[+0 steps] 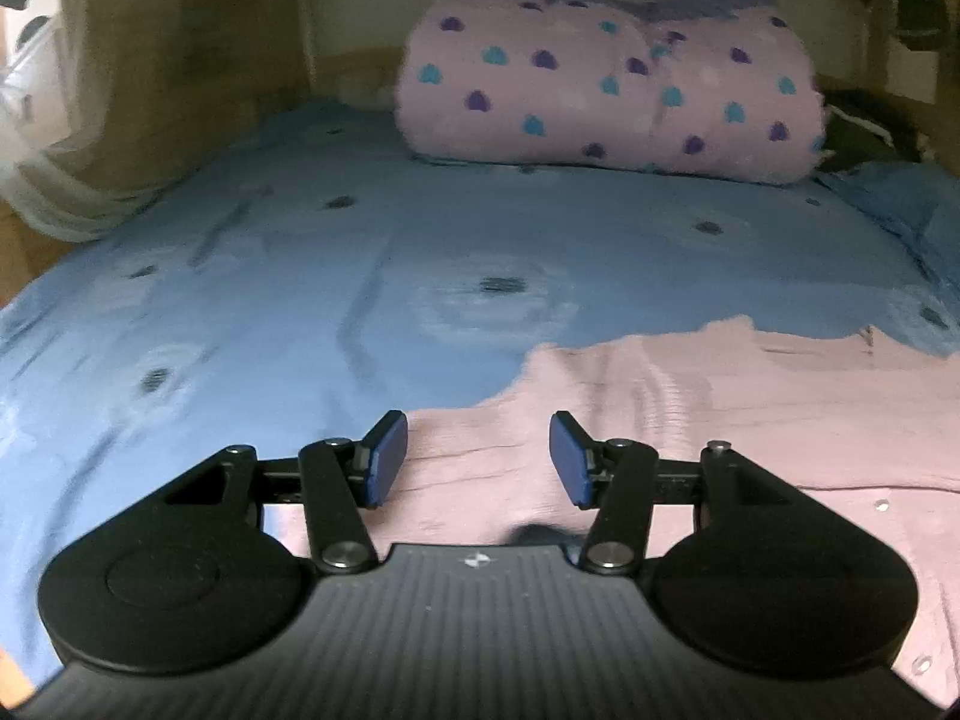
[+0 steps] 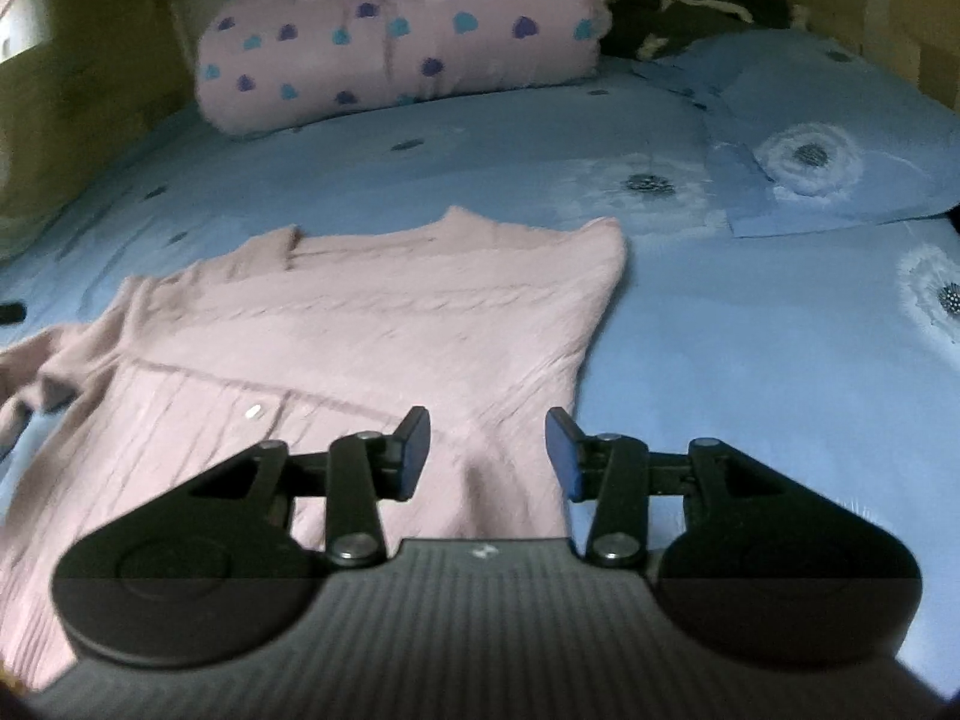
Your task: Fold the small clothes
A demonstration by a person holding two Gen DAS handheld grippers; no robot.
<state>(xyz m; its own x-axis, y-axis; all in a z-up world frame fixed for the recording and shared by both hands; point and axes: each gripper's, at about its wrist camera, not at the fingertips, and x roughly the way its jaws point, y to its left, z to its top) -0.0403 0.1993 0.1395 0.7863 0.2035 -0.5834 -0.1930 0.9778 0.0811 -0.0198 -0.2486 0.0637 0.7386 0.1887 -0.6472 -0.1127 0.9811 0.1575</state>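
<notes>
Both sets of jaws stand apart with nothing clamped between them; the left gripper hangs over the near left part of the pink cardigan, its blue pads clear of the knit, while the right gripper hovers over the cardigan's right edge, its pads likewise touching nothing; both views are slightly blurred. That cardigan, a small cable-knit thing, lies flat on the bed, which is covered in a blue sheet printed with pale dandelion flowers; a row of small shiny buttons runs down its front, and from the right wrist view one sleeve trails off to the cardigan's left. Beyond the cardigan, well apart from it at the head of the bed, sits a rolled pink blanket dotted with blue and purple hearts; to the cardigan's far right rests a blue pillow in the same flower print, and behind that pillow lies some dark clothing that I cannot make out.
</notes>
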